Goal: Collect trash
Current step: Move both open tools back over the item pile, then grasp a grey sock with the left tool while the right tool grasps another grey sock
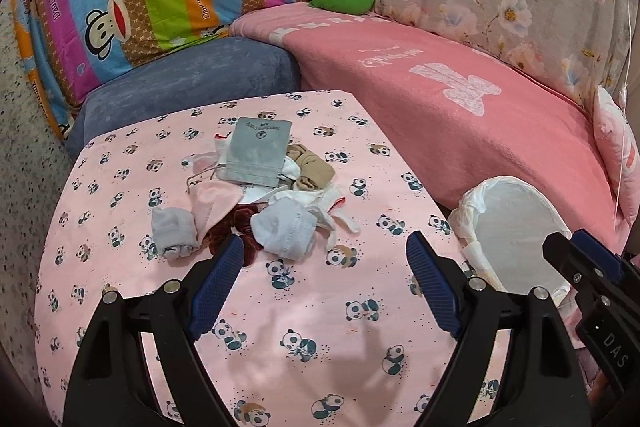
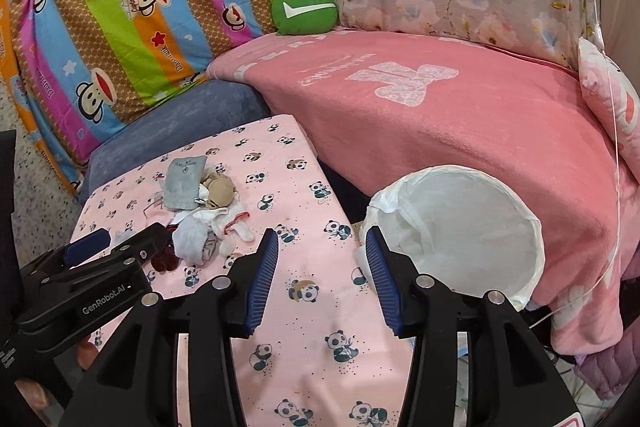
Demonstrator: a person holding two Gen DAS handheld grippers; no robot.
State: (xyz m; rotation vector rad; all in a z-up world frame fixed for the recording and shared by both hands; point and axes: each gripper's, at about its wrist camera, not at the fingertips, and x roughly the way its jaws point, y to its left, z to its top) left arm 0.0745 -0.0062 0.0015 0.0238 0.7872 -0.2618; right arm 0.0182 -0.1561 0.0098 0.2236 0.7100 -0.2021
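Both jaws stood empty: the left hand-held gripper (image 1: 324,263) gaped near the pile of scraps (image 1: 264,195); the right hand-held gripper (image 2: 322,259) hovered, parted, beside the lined bin (image 2: 460,235). Next, seemingly, a grasp on a scrap.

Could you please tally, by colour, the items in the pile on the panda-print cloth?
Grey: 2, flat grey felt pouch and rolled grey sock
Beige: 1, crumpled beige stocking
Dark red: 1, dark red scrunchie
Pale pink: 1, pale pink cloth
White: uncertain, tangled white fabric, counted as 1
Total: about 6
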